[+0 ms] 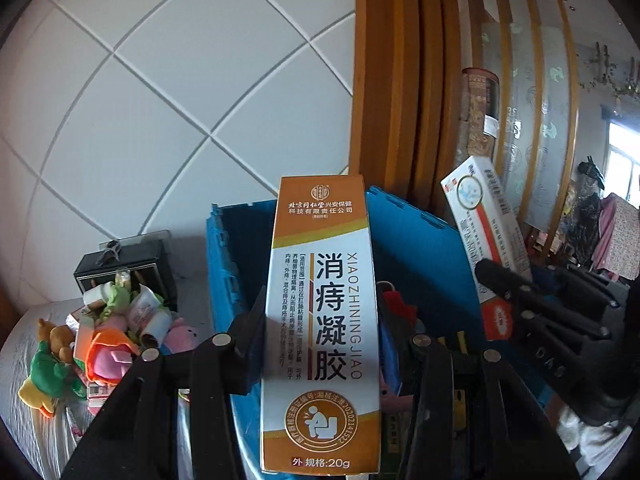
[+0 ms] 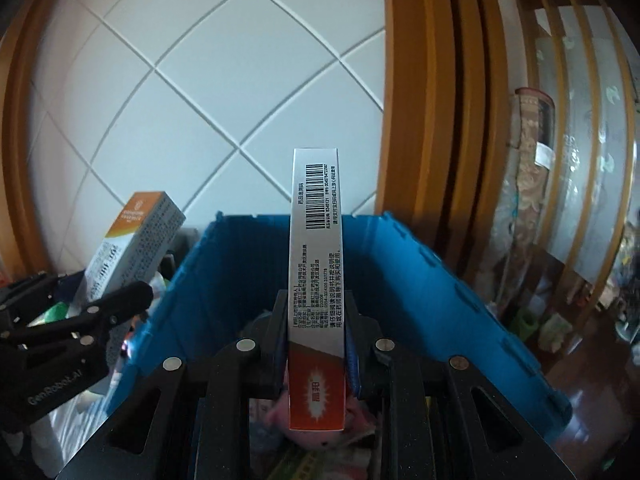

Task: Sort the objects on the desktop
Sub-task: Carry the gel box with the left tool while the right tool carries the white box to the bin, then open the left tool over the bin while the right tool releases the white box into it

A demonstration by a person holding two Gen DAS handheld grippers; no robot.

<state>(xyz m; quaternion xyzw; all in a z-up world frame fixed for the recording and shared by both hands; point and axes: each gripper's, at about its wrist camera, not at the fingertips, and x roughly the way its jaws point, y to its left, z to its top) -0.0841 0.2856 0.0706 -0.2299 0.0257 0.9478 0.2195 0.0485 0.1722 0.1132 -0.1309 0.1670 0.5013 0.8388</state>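
A white tiled wall (image 1: 168, 92) with diagonal grout lines fills the background of both wrist views, bounded on the right by a wooden door frame (image 1: 396, 80) and a wood-slatted glass partition (image 1: 532, 92). Beneath it stands a blue plastic crate (image 2: 440, 300), open at the top, with plush toys and packets lying inside; its far rim sits close to the wall, its right rim near the door frame. To the crate's left, on a pale grey cloth-covered surface (image 1: 28, 360), lies a heap of soft toys and packets (image 1: 108, 332) before a small black box (image 1: 132, 264). The left gripper (image 1: 320, 344) is clamped on an upright orange-and-white medicine box (image 1: 322, 320) above the crate. The right gripper (image 2: 316, 344) pinches a narrow white-and-red medicine box (image 2: 316, 280) edge-on over the crate's open interior.
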